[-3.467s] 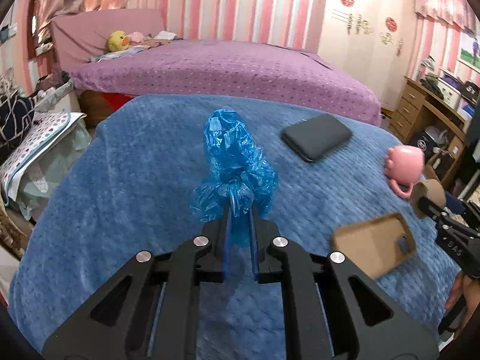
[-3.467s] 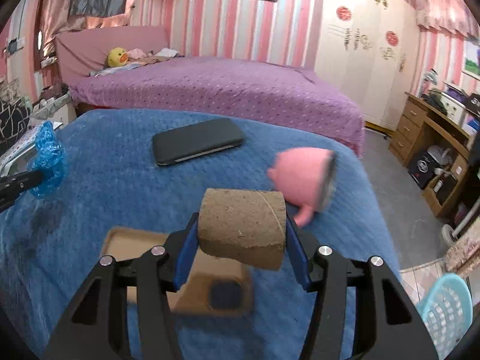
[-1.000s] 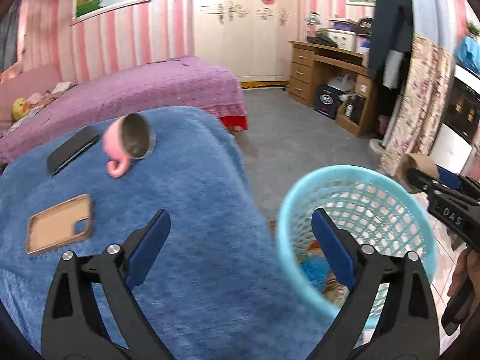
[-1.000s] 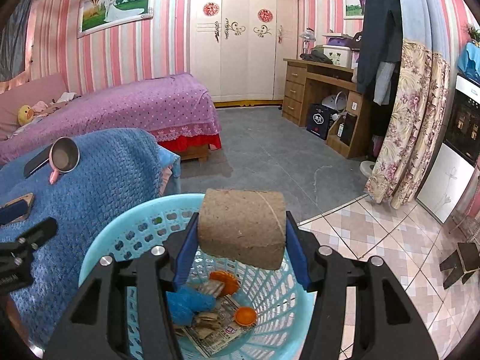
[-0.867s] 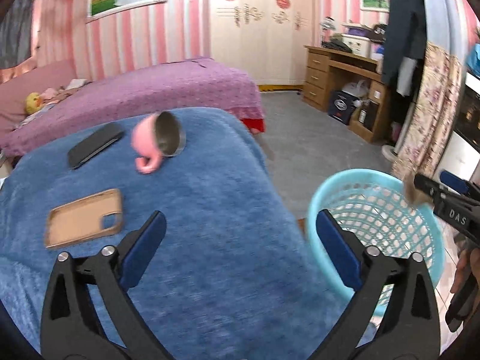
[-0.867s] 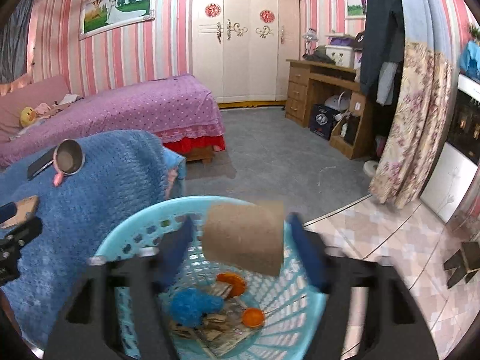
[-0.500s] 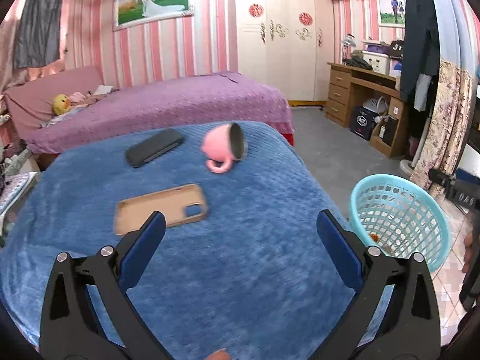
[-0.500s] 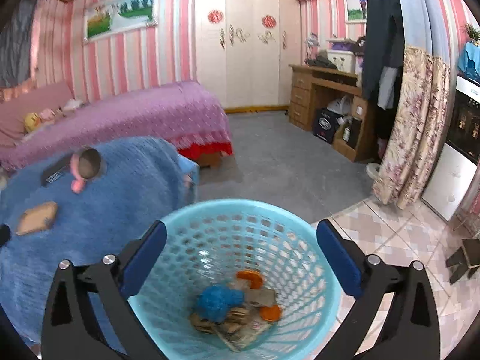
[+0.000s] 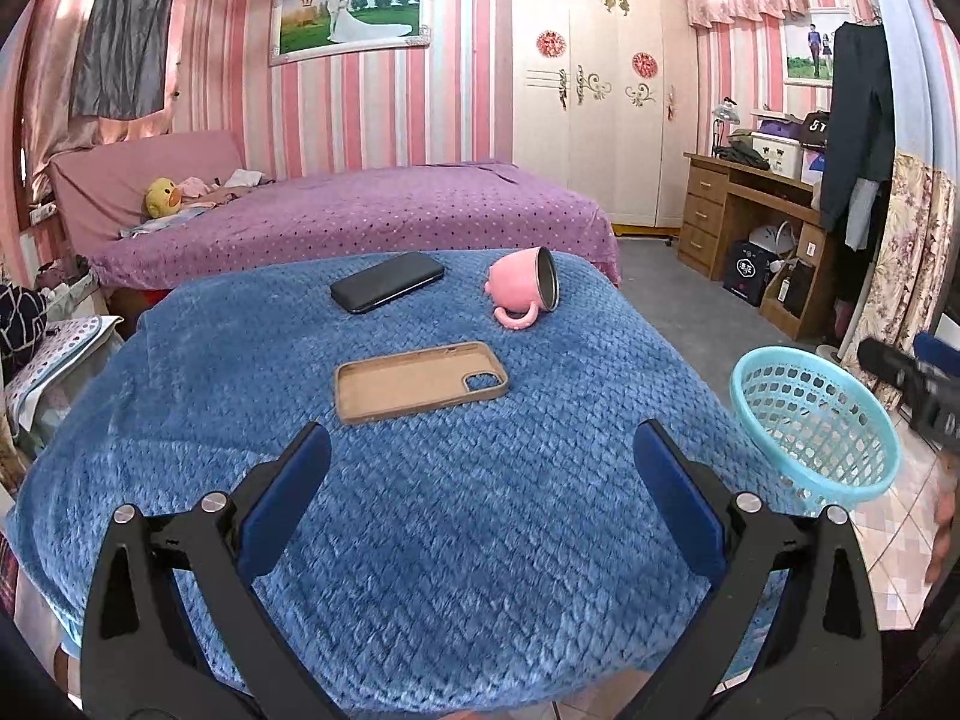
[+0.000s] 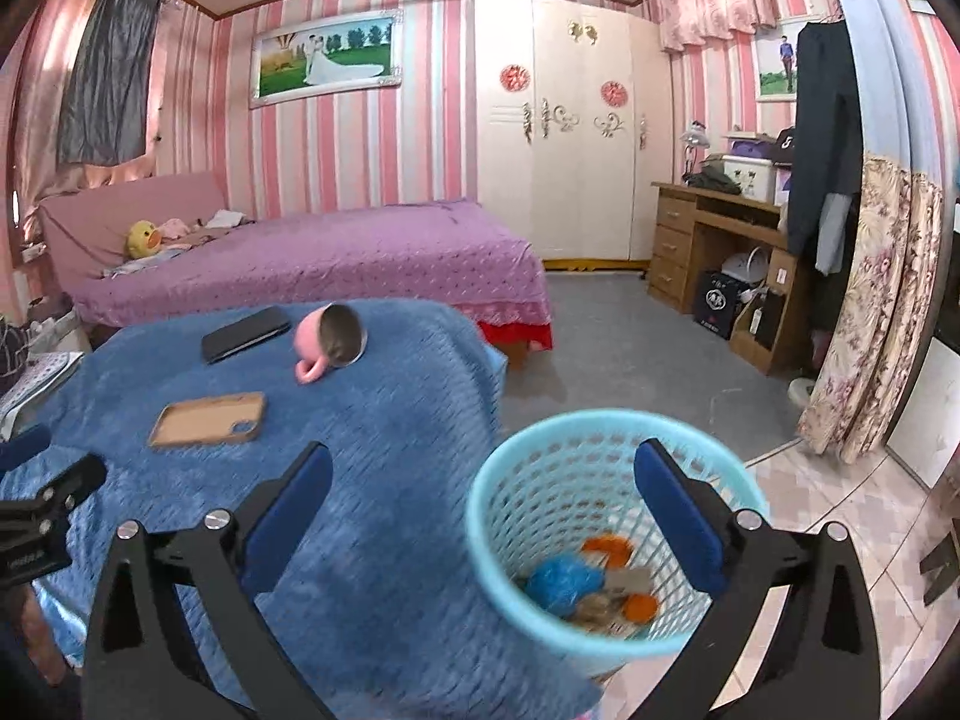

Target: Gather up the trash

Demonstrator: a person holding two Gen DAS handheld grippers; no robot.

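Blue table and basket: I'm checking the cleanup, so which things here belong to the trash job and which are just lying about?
Job:
- turquoise basket
- trash inside it: blue wrapper, orange caps
- left claw, right claw, both open and empty

Lying about:
- black phone
- pink mug, on its side
- tan phone case

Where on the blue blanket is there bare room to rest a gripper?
The near half of the blanket, between the phone case and the front edge, is bare. So is the left side beside the case. The far end is crowded: phone and tipped mug lie close together there.
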